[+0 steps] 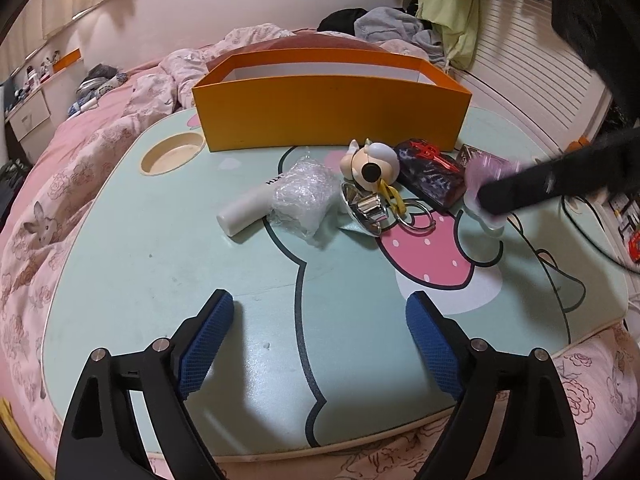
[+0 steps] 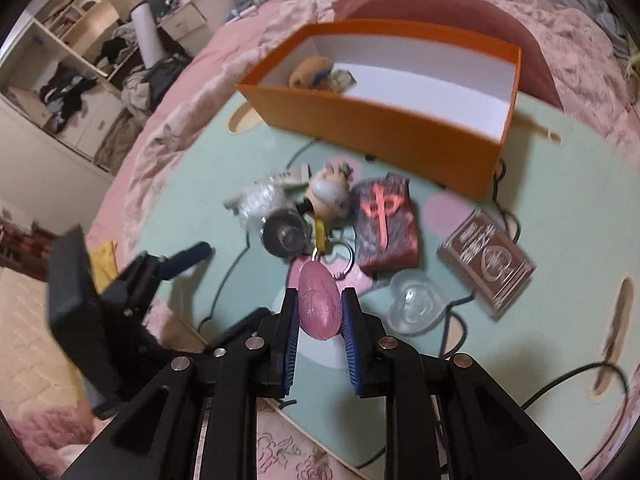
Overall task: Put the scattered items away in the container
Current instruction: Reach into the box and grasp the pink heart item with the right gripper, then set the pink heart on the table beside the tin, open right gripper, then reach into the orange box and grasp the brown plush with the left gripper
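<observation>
A: Pink quilted bed point(image 1: 80, 168) all round, mint cartoon-printed bench point(image 1: 160, 272) on top of it. Wide bare stretch along the near edge; round cup recess point(image 1: 171, 155) at the far left corner.

B: Orange container point(image 2: 384, 136) at the far edge, open-topped, white inside, a few small things already in its left end. Clutter bunched just in front of its wall.

A: Dark red-marked pouch point(image 2: 386, 226), brown card box point(image 2: 486, 260) to its right, clear heart-shaped dish point(image 2: 412, 306) nearer.

B: White tube point(image 1: 244, 210) under crinkled plastic wrap point(image 1: 300, 200), doll head point(image 1: 370, 162), metal rings point(image 1: 416, 218) beside.

A: Left gripper point(image 1: 320, 316): blue fingers point(image 1: 208, 340) spread wide over bare bench, nothing between, well short of the clutter.

B: Right gripper point(image 2: 320, 312): fingers point(image 2: 352, 332) pinching a pink egg-shaped toy point(image 2: 320, 306), clear of the bench, near side of the pile, container well beyond. Shelves and piled clothes at the room's edge.
</observation>
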Tool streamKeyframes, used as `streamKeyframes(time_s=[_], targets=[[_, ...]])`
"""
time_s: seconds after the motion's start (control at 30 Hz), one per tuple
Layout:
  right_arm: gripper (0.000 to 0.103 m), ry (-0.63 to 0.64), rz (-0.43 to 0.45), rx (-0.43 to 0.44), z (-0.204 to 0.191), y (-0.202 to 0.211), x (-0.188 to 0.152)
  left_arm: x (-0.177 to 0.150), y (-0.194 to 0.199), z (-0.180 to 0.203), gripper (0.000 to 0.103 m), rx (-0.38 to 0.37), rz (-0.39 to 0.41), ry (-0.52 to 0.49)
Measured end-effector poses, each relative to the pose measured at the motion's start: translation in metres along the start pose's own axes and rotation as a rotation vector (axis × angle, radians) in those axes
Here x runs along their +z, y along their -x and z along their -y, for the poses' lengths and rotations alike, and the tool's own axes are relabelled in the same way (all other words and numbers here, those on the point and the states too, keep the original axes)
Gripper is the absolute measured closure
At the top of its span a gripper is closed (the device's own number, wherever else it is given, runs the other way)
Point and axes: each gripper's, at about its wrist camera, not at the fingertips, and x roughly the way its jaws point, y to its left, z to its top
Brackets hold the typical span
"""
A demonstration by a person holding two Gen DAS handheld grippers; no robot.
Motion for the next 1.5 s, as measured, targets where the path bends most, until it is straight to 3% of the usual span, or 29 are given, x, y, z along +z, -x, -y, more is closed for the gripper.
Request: streamKeyframes(time_s=[0.07,0.2,0.37,0.63,1.07,1.27,1.33,1.5], targets=[[0.079,-0.013,0.075,-0.032,0.001,0.004,-0.002,0.000,0.000,0.000,0.015,0.000,0.000,0.001],[0.040,-0.046,0.271,-0.055,-0.002,0.026,-0.019,0.001,-0.001,-0.001,0.014,0.000,-0.001,0.002],[0.032,-0.023,0.400,-0.144,-0.016,0.032,-0.050,0.001,-0.001,-0.001,0.013,0.001,-0.001,0.002],[0.031,-0.064,0.335,-0.324,-0.013,0.003,-0.078,0.001,-0.001,-0.001,0.011,0.003,-0.003,0.003],[0.031,-0.082,0.336,-0.299,-0.010,0.001,-0.082,0.001,-0.002,-0.002,0.011,0.008,-0.006,0.009],[0.031,-0.088,0.334,-0.292,-0.008,0.002,-0.083,0.006,-0.002,-0.006,0.011,-0.003,-0.044,0.000],[0.031,-0.089,0.337,-0.289,-0.008,0.002,-0.084,0.015,0.003,-0.008,0.011,0.009,-0.035,-0.014],[0.031,-0.100,0.334,-0.277,-0.006,0.001,-0.083,0.075,0.036,-0.017,0.011,0.054,0.096,-0.083]])
